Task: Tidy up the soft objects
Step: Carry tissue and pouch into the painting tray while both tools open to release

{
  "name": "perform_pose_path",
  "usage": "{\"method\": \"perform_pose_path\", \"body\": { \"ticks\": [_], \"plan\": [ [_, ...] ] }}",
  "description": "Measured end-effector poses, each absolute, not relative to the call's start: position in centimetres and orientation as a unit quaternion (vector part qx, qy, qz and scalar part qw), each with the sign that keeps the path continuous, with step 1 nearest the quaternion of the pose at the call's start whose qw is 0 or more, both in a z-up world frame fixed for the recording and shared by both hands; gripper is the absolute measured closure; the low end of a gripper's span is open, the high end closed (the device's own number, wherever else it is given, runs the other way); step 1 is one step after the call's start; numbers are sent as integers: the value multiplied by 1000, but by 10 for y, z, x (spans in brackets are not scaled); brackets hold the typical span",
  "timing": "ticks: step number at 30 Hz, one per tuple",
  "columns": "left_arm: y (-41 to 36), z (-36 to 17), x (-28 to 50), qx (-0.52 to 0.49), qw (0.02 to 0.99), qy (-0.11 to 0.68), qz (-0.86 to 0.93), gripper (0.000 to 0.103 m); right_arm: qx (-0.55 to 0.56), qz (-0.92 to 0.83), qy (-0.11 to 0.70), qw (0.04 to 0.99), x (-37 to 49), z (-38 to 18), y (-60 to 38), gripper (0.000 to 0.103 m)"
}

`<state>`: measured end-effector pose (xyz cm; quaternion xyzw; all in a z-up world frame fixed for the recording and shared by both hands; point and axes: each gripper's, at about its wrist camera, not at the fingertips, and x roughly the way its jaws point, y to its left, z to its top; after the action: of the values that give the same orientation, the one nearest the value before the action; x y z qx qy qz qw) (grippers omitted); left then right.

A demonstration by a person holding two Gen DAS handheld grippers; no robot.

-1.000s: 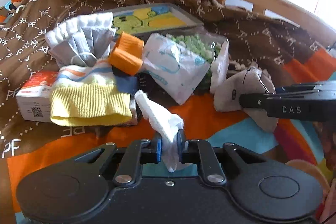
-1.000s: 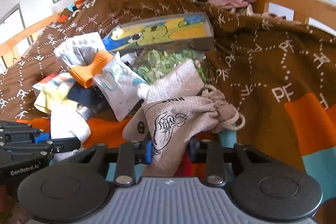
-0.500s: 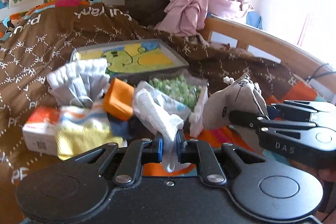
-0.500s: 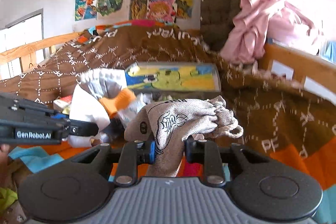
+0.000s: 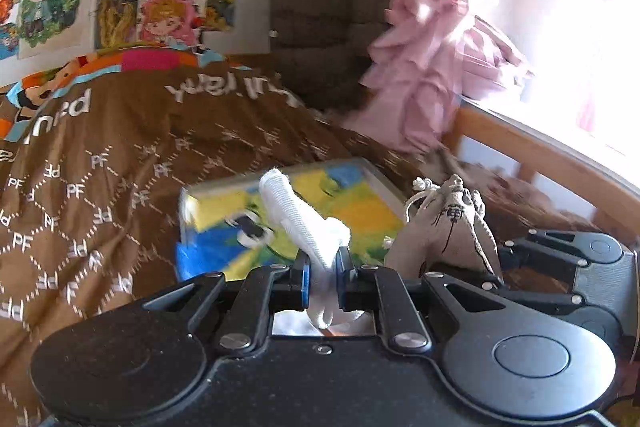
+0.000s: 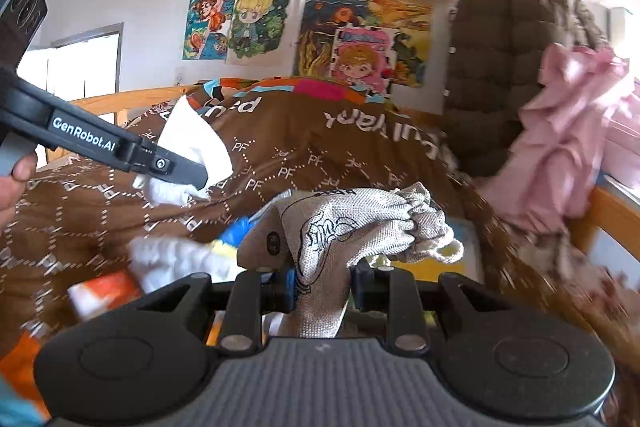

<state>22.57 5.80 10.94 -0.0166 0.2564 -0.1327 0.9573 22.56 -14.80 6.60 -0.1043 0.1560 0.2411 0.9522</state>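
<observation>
Daylight, blown out at right.
We see window [image 5: 592,39] glare, motion blur low in both views, fisheye-bent edges.

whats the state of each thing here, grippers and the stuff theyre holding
left gripper: shut on the white cloth
white cloth: pinched, lifted, sticking up above the fingers
right gripper: shut on the burlap drawstring pouch
burlap drawstring pouch: pinched, lifted, mouth cinched, cord loop hanging
colourful flat box: closed, lying on the bed
brown quilt: spread, rumpled
</observation>
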Motion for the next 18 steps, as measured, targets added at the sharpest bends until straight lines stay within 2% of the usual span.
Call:
{"method": "perform_pose_path", "body": {
  "ticks": [8, 18],
  "plan": [
    [97, 75, 316, -47, 954, 277, -102, 90, -102, 255, 194, 942, 321, 46, -114, 75],
    [129, 8, 391, -105, 929, 342, -92, 89, -96, 245, 285, 922, 384, 18, -97, 73]
  ]
}}
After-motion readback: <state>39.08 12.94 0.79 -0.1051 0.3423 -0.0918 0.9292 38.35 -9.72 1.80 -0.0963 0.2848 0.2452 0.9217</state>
